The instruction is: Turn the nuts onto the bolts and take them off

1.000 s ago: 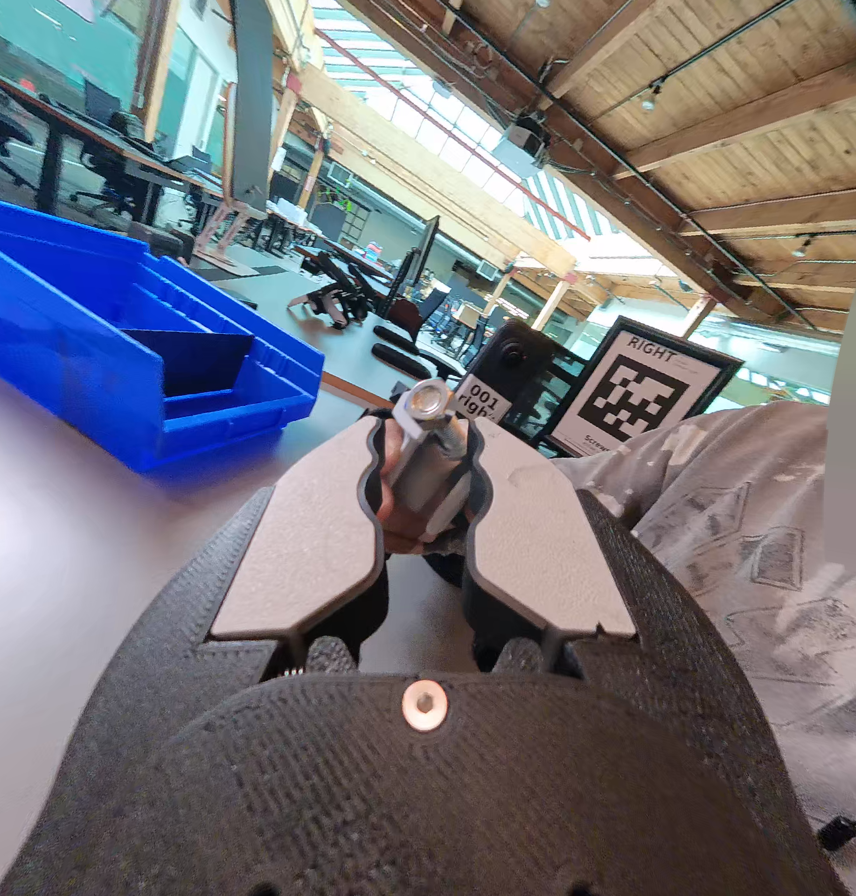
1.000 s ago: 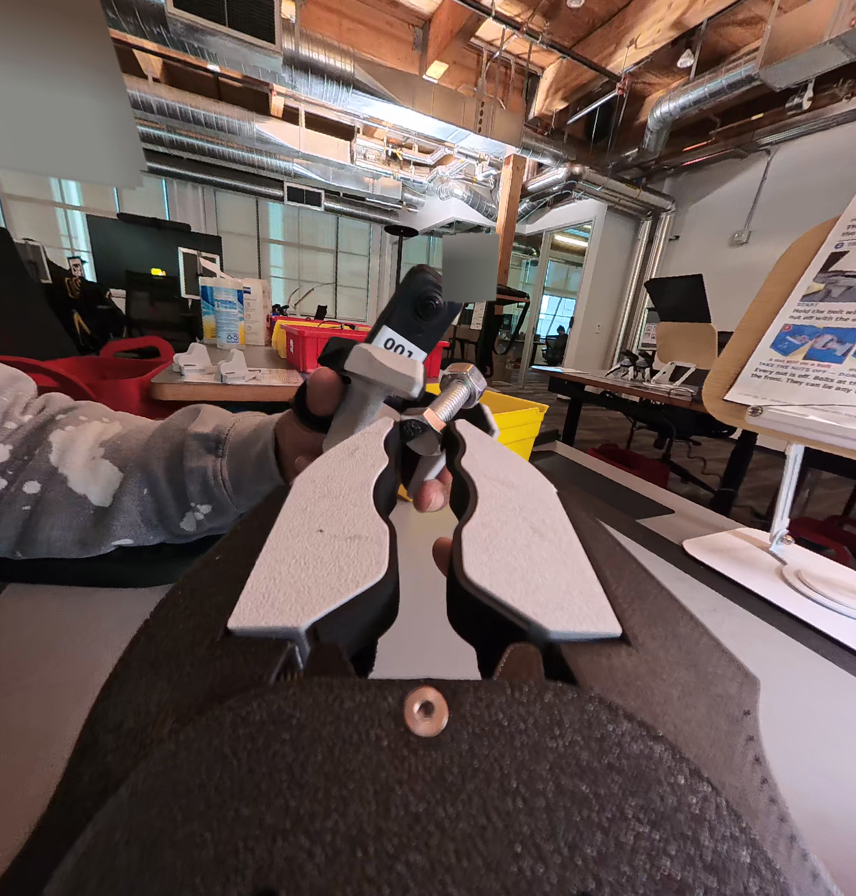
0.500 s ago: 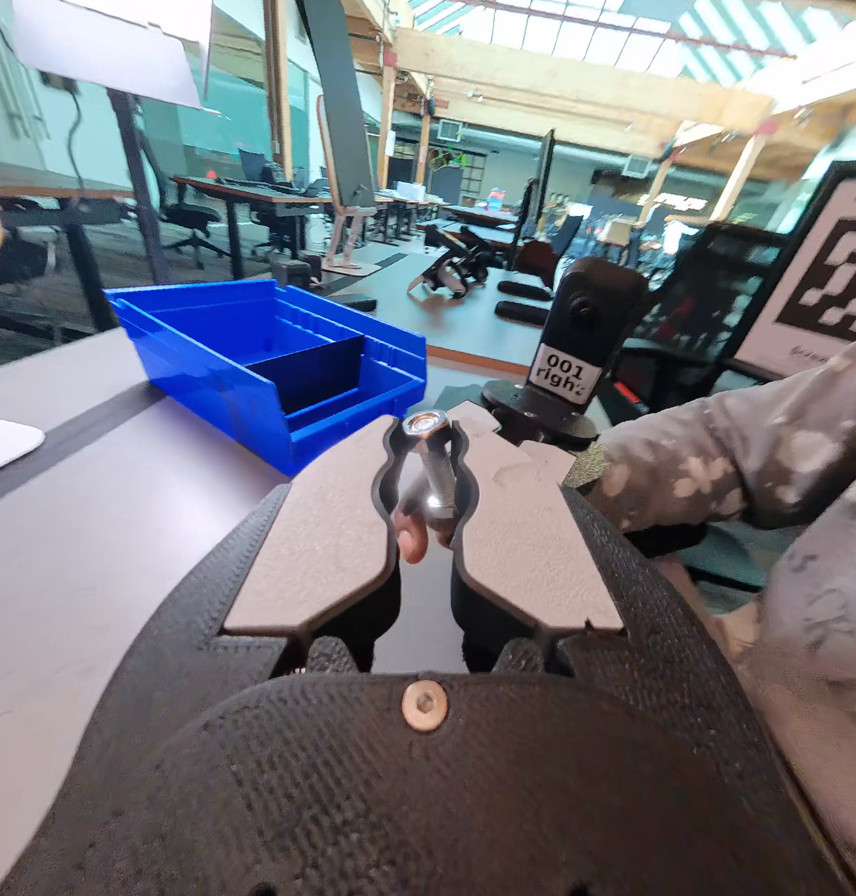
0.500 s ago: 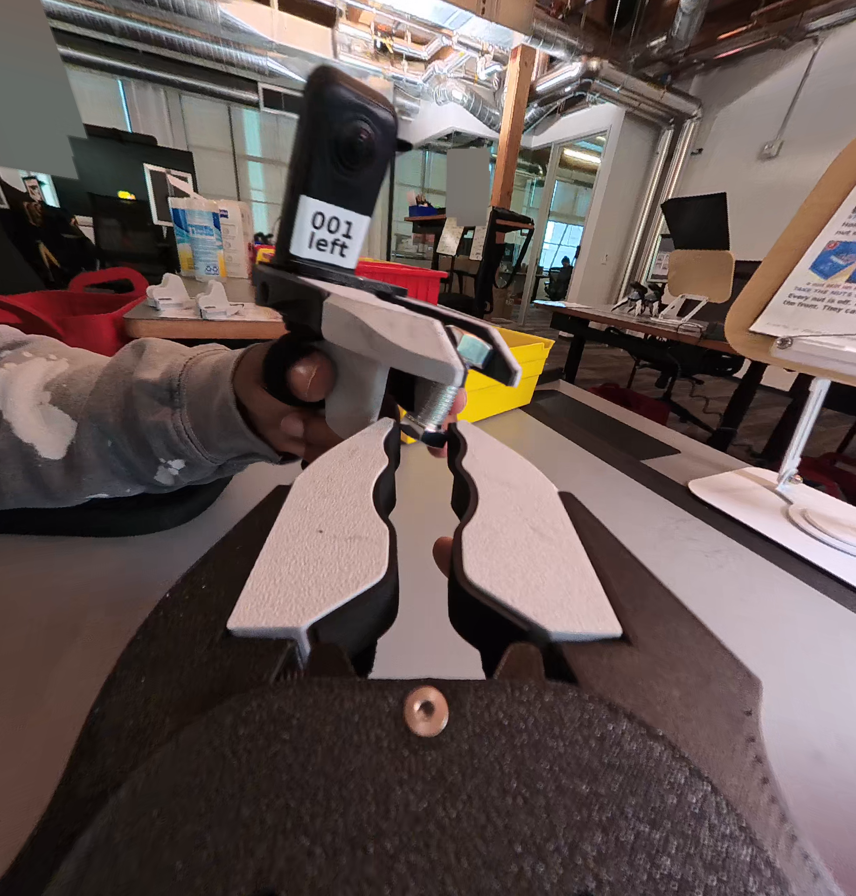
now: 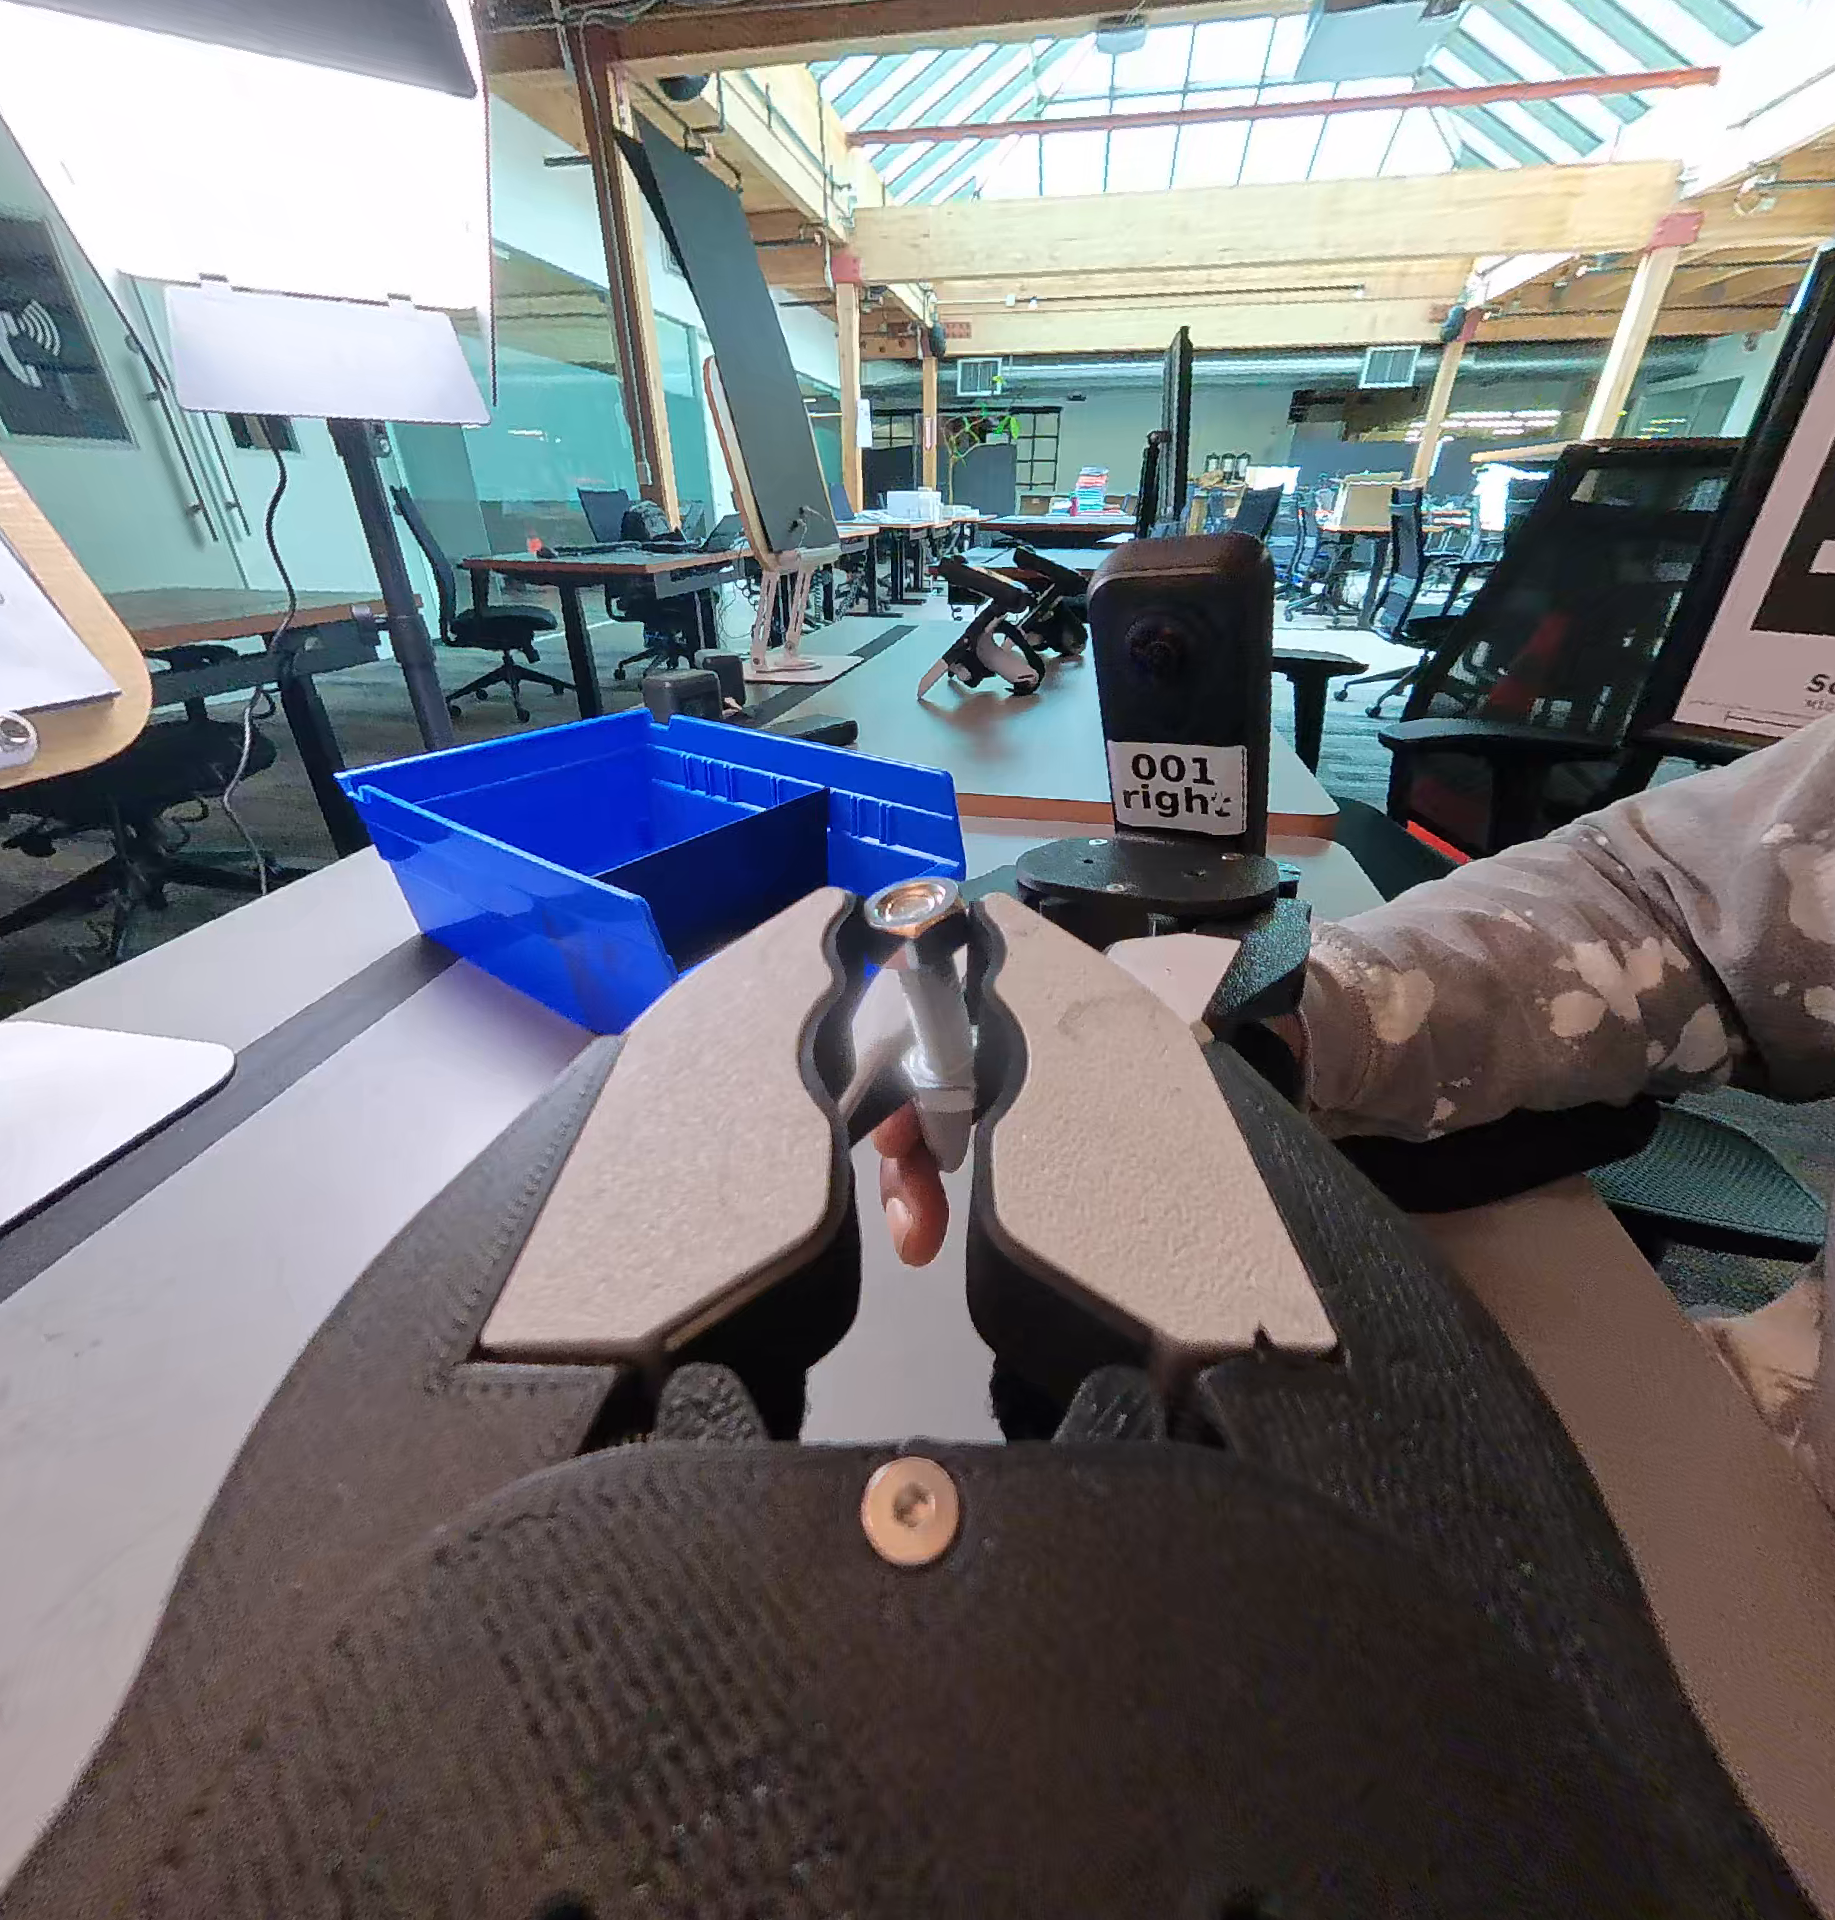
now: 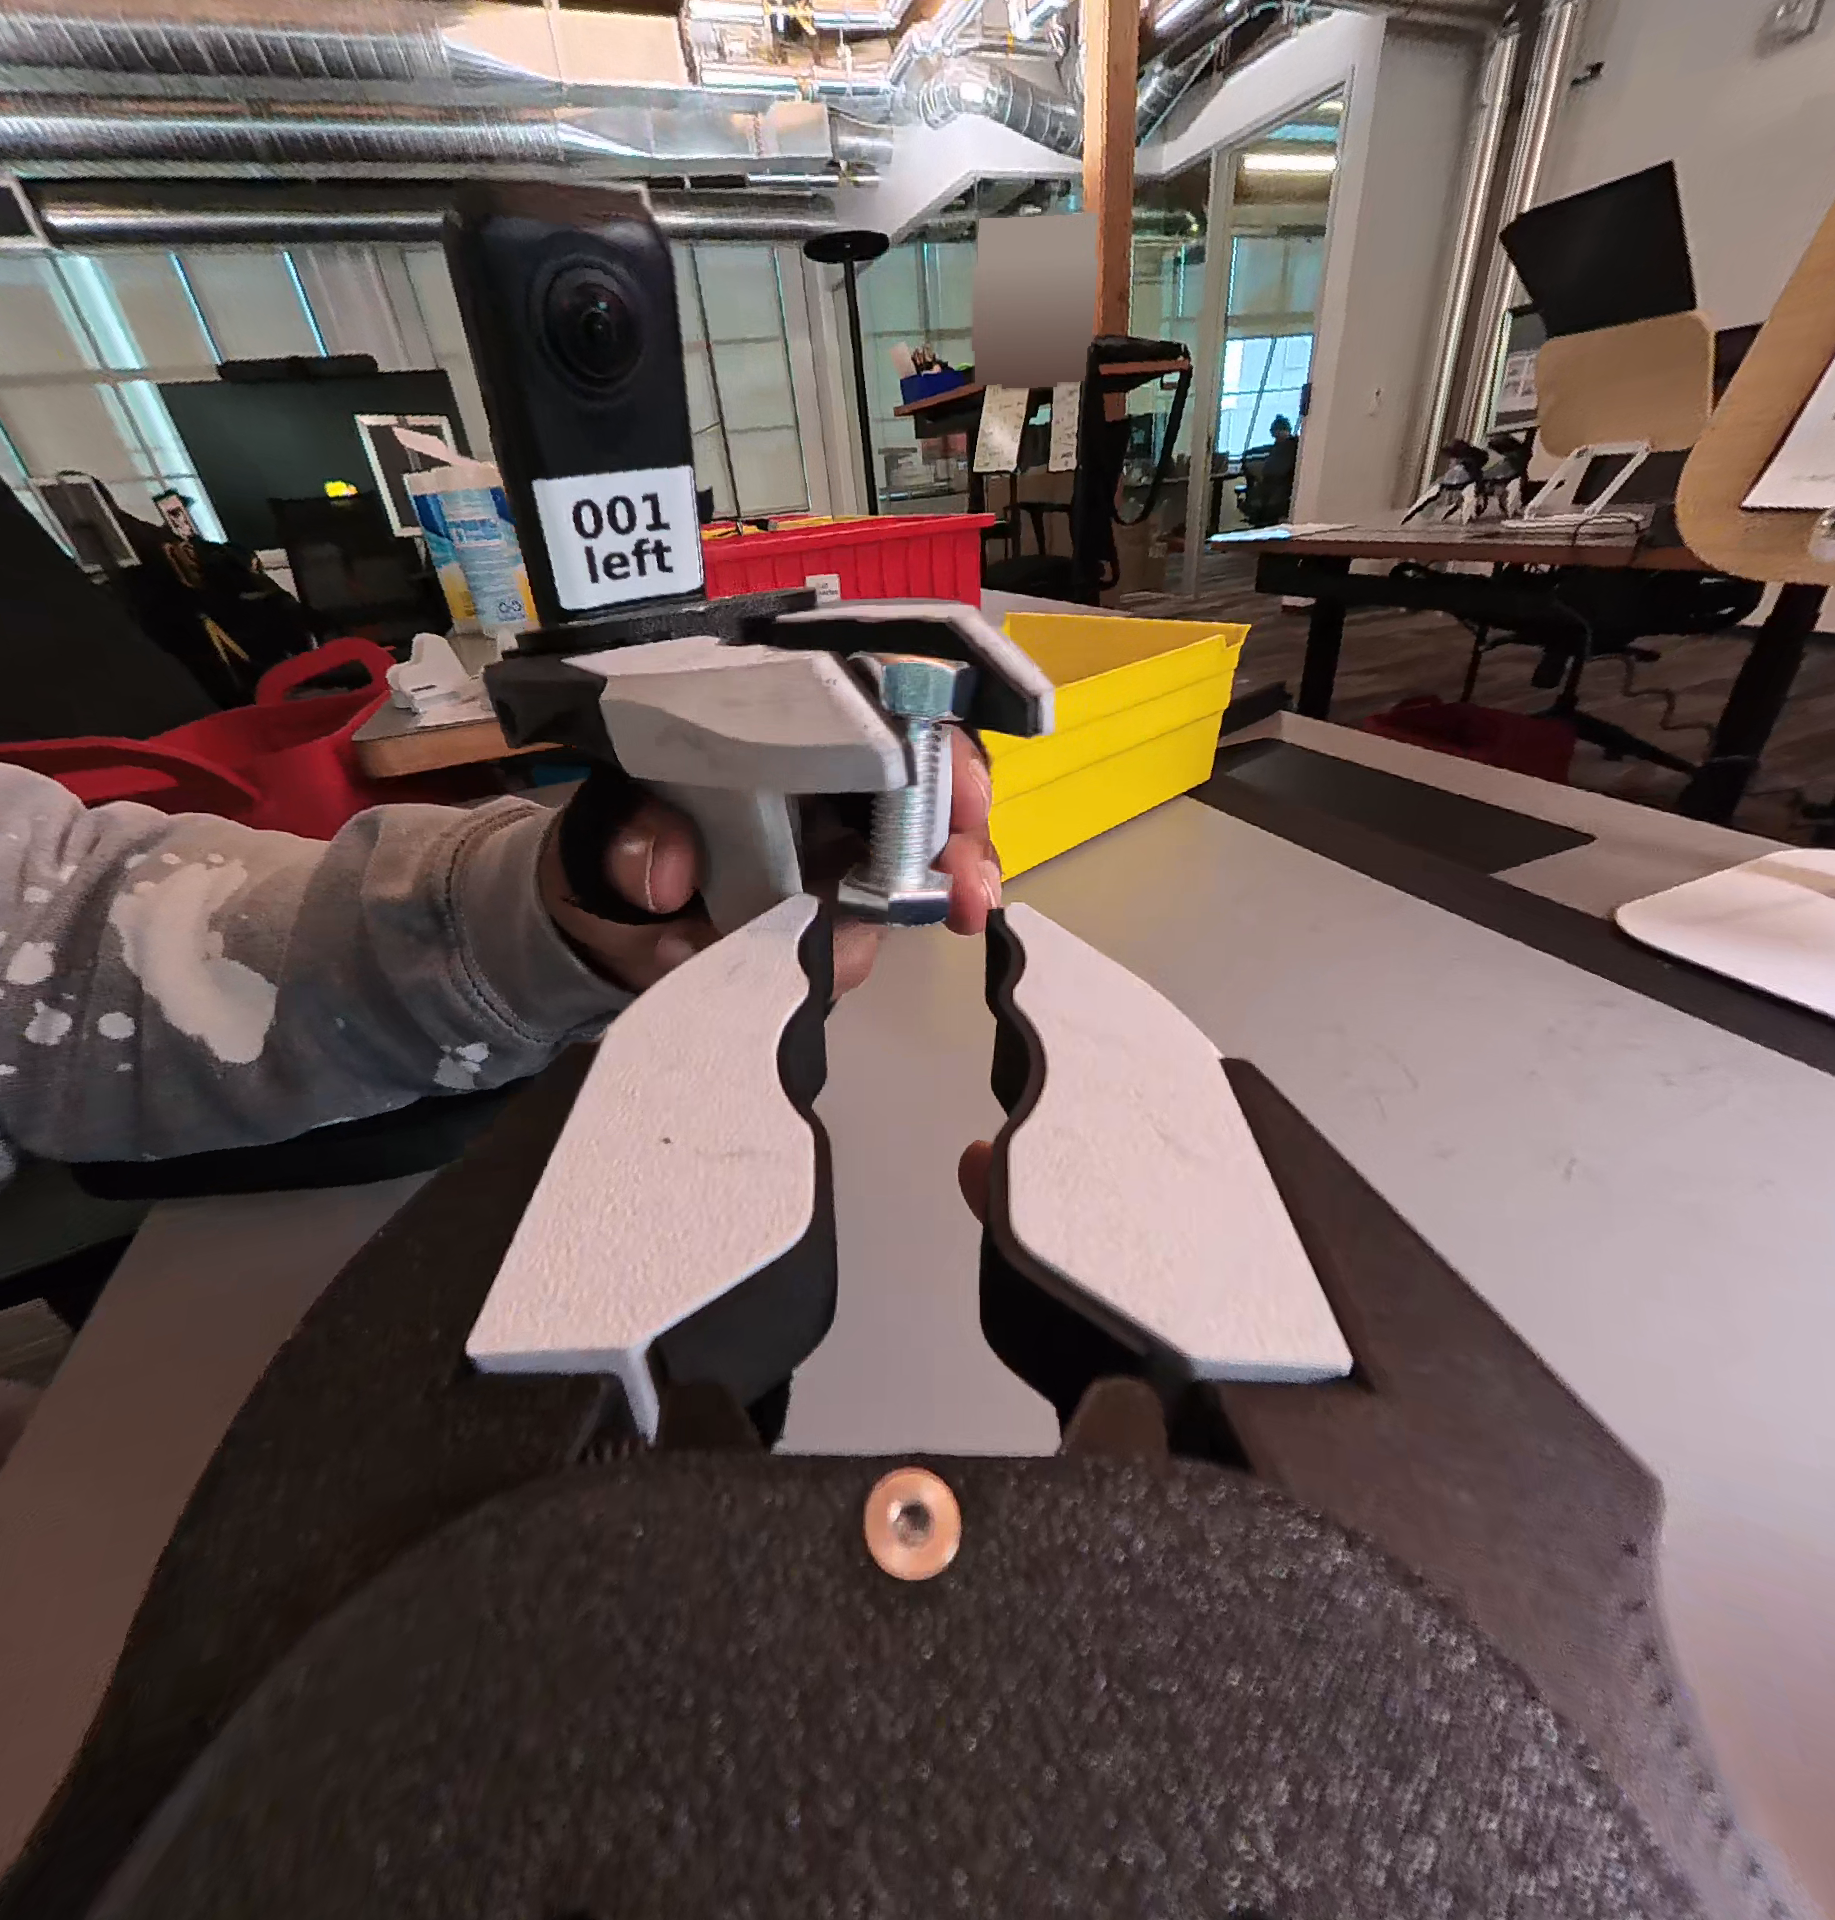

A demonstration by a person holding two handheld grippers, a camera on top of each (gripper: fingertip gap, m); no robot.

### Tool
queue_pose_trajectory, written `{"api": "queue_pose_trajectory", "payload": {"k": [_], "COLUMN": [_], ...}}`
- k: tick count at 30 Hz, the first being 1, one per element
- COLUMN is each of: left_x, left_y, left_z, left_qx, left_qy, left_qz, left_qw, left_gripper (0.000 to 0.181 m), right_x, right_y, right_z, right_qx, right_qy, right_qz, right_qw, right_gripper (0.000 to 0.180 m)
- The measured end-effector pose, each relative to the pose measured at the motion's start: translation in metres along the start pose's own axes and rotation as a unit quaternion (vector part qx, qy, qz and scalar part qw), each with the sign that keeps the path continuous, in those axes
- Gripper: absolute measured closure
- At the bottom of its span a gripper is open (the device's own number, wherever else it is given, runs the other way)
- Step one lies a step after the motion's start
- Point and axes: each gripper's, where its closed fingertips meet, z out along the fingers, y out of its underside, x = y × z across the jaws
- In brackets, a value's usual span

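My left gripper (image 5: 913,916) is shut on the head of a silver bolt (image 5: 934,1003), which hangs threaded end down. In the right wrist view the left gripper (image 6: 918,691) holds the bolt (image 6: 918,800) upright above the table. A silver nut (image 6: 892,899) sits on the bolt's lower end. My right gripper (image 6: 902,923) is open. Its tips stand on either side of the nut, just below it, with a gap on both sides. A person's fingers (image 6: 970,831) rest against the bolt and nut. The nut also shows in the left wrist view (image 5: 939,1081).
A blue bin (image 5: 539,862) stands on the grey table (image 5: 217,1195) beyond the left gripper. A yellow bin (image 6: 1110,727) sits behind the bolt and a red bin (image 6: 851,556) farther back. White stand bases lie at the table's edges (image 5: 61,1091) (image 6: 1775,925). A person's sleeve (image 6: 217,966) crosses at left. The left gripper's tips are roughly 4 cm from the right gripper's.
Both grippers have tilted down to level. The bolt has swung from slanted to upright in the left gripper. The right gripper's fingers have spread apart.
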Motion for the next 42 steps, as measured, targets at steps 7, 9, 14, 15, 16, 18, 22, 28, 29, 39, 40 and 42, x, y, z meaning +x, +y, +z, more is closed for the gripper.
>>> {"api": "queue_pose_trajectory", "payload": {"k": [7, 9, 14, 15, 16, 18, 22, 28, 29, 39, 40, 42], "left_x": [0.005, 0.005, 0.007, 0.008, 0.008, 0.008, 0.004, 0.019, 0.021, 0.016, 0.017, 0.019], "left_y": [-0.001, 0.000, 0.002, 0.001, -0.001, -0.009, -0.006, 0.013, 0.015, 0.019, 0.020, 0.022], "left_z": [0.001, 0.001, 0.003, 0.002, 0.001, -0.003, -0.010, -0.008, -0.008, -0.007, -0.006, -0.004], "left_qx": [0.014, 0.013, 0.010, 0.007, 0.008, 0.026, 0.004, -0.058, -0.067, -0.061, -0.061, -0.062], "left_qy": [0.008, 0.006, 0.008, 0.012, 0.016, 0.031, 0.059, 0.101, 0.107, 0.094, 0.095, 0.095], "left_qz": [0.022, 0.027, 0.030, 0.025, 0.017, -0.012, -0.052, -0.029, -0.027, -0.007, -0.003, 0.005], "left_qw": [1.000, 1.000, 0.999, 1.000, 1.000, 0.999, 0.997, 0.993, 0.992, 0.994, 0.994, 0.994], "left_gripper": [0.161, 0.161, 0.161, 0.161, 0.161, 0.153, 0.148, 0.156, 0.159, 0.170, 0.170, 0.170], "right_x": [-0.002, -0.003, -0.003, -0.002, -0.001, 0.002, 0.002, -0.010, -0.012, -0.007, -0.007, -0.006], "right_y": [-0.004, -0.003, -0.002, -0.002, -0.003, -0.006, -0.012, -0.004, -0.002, 0.004, 0.004, 0.006], "right_z": [-0.001, -0.001, -0.002, -0.003, -0.004, -0.006, -0.009, -0.005, -0.004, -0.003, -0.002, -0.002], "right_qx": [0.004, 0.003, 0.001, 0.003, 0.006, 0.017, 0.038, 0.020, 0.017, -0.008, -0.010, -0.016], "right_qy": [-0.008, -0.009, 0.003, 0.006, 0.009, 0.013, 0.010, -0.023, -0.028, -0.022, -0.021, -0.019], "right_qz": [0.004, -0.003, -0.043, -0.049, -0.053, -0.056, -0.064, -0.073, -0.075, -0.061, -0.061, -0.061], "right_qw": [1.000, 1.000, 0.999, 0.999, 0.999, 0.998, 0.997, 0.997, 0.997, 0.998, 0.998, 0.998], "right_gripper": [0.155, 0.160, 0.161, 0.161, 0.161, 0.161, 0.161, 0.161, 0.161, 0.161, 0.160, 0.158]}}
